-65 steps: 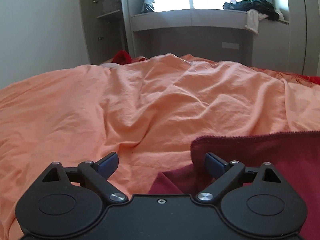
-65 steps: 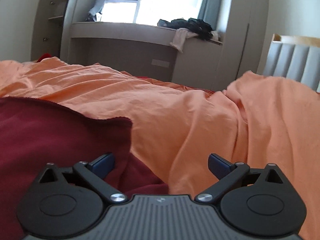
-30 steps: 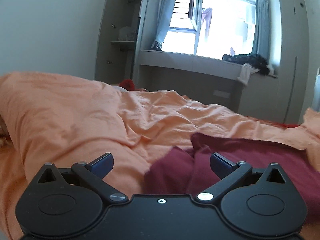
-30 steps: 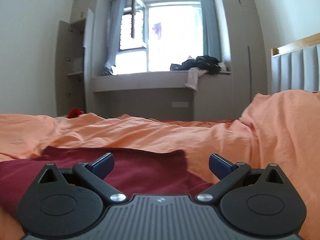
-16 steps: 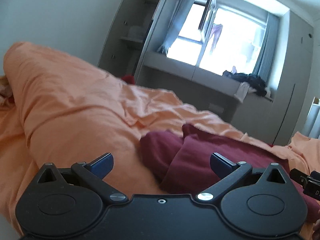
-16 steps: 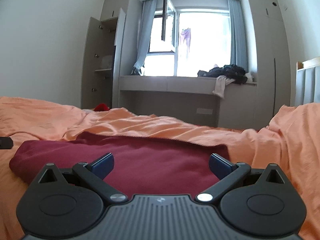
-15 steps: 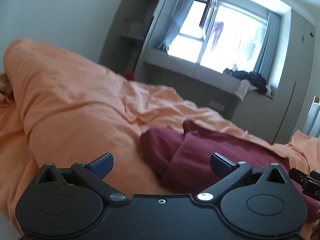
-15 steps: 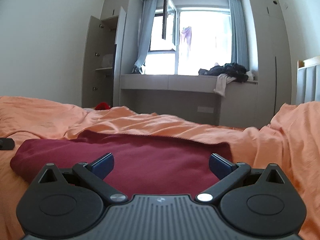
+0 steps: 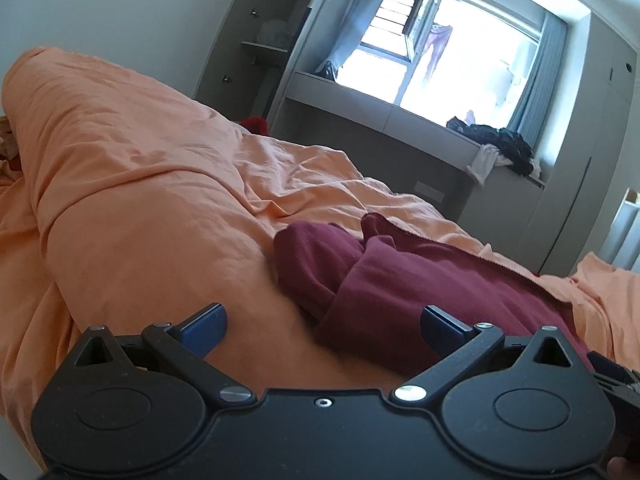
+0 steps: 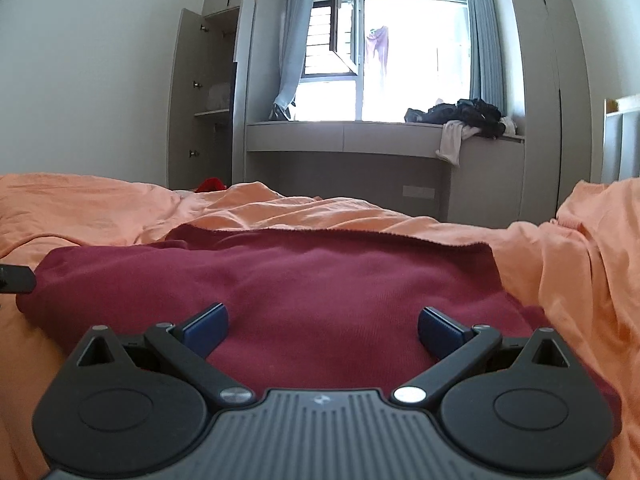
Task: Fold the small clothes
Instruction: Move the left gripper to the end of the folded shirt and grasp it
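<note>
Maroon garment (image 10: pixel 304 280) lying flat on orange duvet (image 10: pixel 580 260), long axis left-right

Duvet ridge (image 9: pixel 132 184) left of garment (image 9: pixel 400 276)

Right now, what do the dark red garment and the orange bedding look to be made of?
Garment: likely a soft knit, fleece or jersey; matte, faintly ribbed surface, thick rolled folds, fuzzy stitched edge. Bedding: probably thin woven cotton; smooth, matte, with sharp fine creases.
</note>
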